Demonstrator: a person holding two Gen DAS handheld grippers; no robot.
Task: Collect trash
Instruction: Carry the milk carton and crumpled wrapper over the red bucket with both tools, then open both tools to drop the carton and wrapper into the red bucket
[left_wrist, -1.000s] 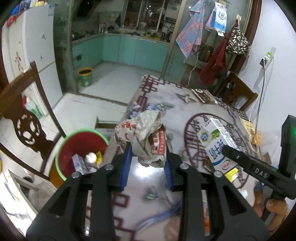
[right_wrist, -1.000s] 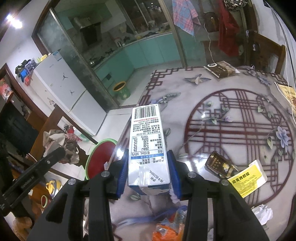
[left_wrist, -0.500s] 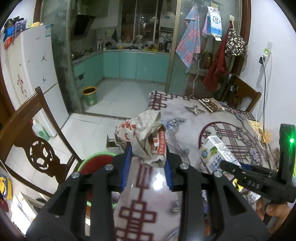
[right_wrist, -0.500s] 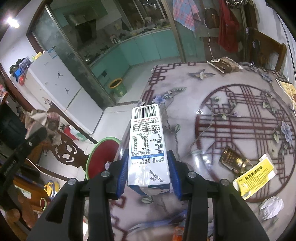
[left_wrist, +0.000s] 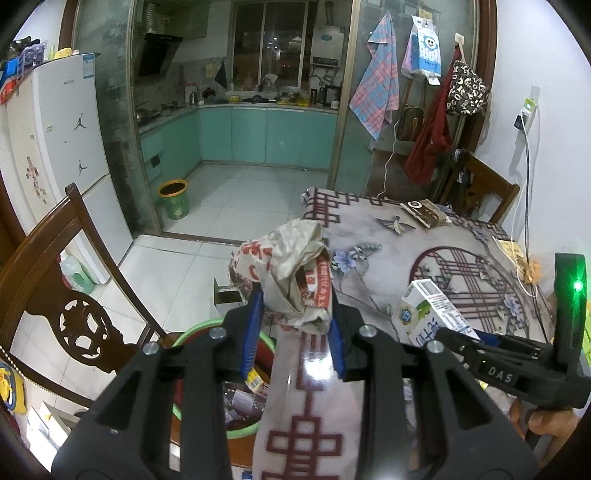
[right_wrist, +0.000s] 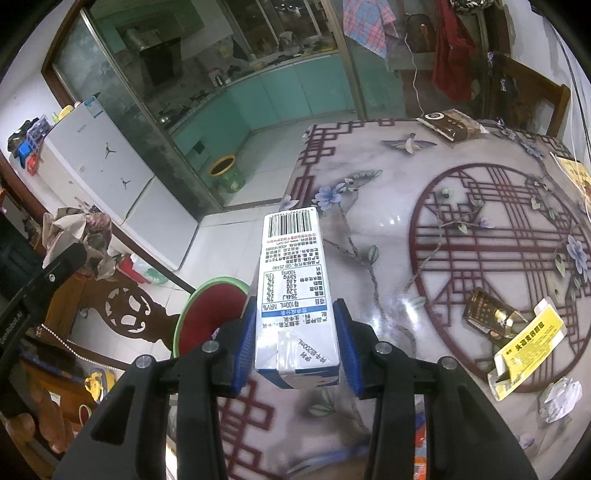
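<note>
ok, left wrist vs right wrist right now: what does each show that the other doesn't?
Left wrist only: litter inside the red bin, and the hanging print bag.

Right wrist only: loose table trash, namely the yellow packet, dark wrapper and crumpled foil.

Both: left tool clamping the crumpled paper bag, right tool clamping the milk carton, the patterned table, and the fridge.

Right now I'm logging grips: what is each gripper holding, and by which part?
The left gripper pinches a crumpled paper wrapper by its lower end. The right gripper clamps a milk carton across its sides near the folded end.
</note>
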